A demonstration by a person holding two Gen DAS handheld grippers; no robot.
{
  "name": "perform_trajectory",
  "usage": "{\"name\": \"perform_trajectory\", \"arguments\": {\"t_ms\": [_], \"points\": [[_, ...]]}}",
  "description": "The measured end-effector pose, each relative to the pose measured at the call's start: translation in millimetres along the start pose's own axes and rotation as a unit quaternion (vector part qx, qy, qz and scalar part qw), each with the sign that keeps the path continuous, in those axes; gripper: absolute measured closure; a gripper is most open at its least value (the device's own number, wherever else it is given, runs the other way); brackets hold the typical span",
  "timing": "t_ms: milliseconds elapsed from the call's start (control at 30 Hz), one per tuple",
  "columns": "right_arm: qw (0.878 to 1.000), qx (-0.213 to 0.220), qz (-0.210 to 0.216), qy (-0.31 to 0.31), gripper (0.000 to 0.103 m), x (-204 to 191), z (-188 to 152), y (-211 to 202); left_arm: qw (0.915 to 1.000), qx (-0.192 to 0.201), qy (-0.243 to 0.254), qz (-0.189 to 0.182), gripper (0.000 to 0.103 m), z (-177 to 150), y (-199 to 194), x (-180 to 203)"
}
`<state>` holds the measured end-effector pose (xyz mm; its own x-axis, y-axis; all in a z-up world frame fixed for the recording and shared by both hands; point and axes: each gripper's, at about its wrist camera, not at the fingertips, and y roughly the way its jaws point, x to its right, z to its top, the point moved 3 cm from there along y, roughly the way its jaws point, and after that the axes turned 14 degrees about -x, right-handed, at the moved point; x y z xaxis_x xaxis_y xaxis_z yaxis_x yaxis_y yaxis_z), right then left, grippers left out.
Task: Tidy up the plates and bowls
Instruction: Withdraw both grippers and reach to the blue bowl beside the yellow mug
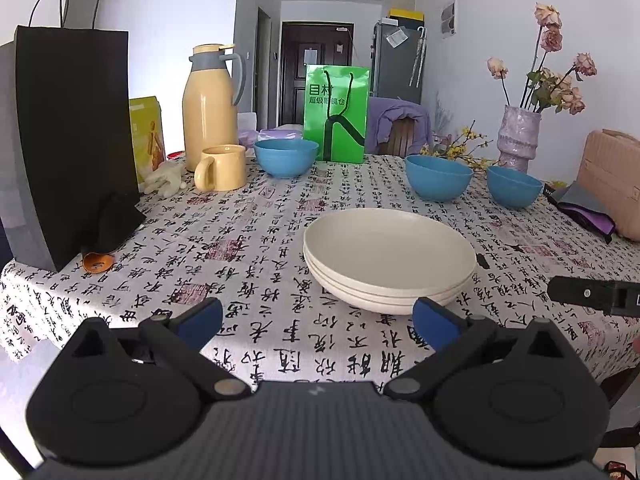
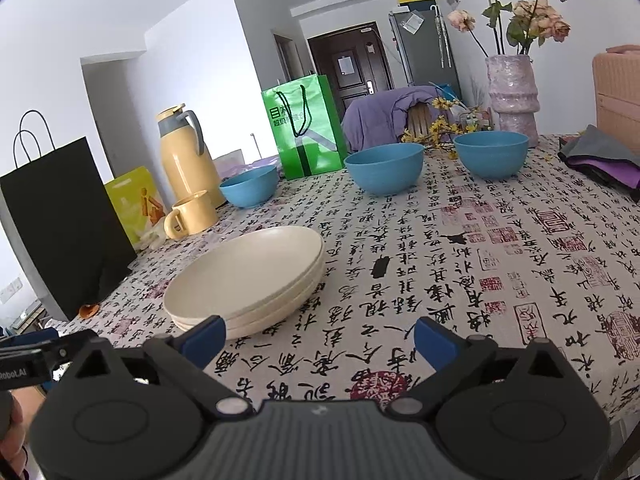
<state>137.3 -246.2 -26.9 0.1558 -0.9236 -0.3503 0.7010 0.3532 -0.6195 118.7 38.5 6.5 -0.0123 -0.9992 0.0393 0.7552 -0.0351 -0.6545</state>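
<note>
— Looking at the table [image 1: 248, 240] now, which step would you say is in hand?

— The plates seem done: a stack of cream plates [image 1: 390, 258] sits near the front edge, nested one inside another. The three blue bowls are not gathered yet. One blue bowl [image 1: 285, 157] stands by the yellow mug [image 1: 221, 168] and the green bag [image 1: 336, 114]; a second blue bowl [image 1: 439, 177] and a third blue bowl [image 1: 514, 186] stand just beside each other near the purple vase [image 1: 518, 138]. So I judge the bowl step is next.

— And the hands?

— Both are free. The left gripper [image 1: 318, 318] has its blue pads spread as wide as they go, with nothing between them, hovering just in front of the plates. The right gripper [image 2: 320, 338] is equally wide and empty, over bare cloth to the right of the stack.

— What does the next move call for?

— Probably reaching past the plates to a bowl, most likely one of the pair on the right, and pinching its rim so it can be nested in a neighbour.

— Any axis to mind?

— Bowls and plates are round, so no long axis; all sit upright, mouths up. Approach from any side would serve.
</note>
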Motion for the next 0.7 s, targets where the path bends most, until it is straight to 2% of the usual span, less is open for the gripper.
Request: {"name": "perform_trajectory", "arguments": {"t_ms": [333, 533, 700], "points": [[1.000, -0.003, -0.002, 0.002, 0.002, 1.4, 23.2, 13.2, 0.9999, 0.003, -0.009, -0.005, 0.000, 32.5, 15.3, -3.3], [1.000, -0.008, 0.000, -0.010, 0.003, -7.7, 61.8, 36.0, 0.9993, -0.006, -0.030, -0.020, 0.000, 73.6, 41.9, -17.4], [1.000, -0.012, 0.013, -0.023, 0.004, -17.6, 109.0, 64.4, 0.9983, -0.016, -0.050, -0.024, 0.000, 116.6, 74.8, -33.4]]}}
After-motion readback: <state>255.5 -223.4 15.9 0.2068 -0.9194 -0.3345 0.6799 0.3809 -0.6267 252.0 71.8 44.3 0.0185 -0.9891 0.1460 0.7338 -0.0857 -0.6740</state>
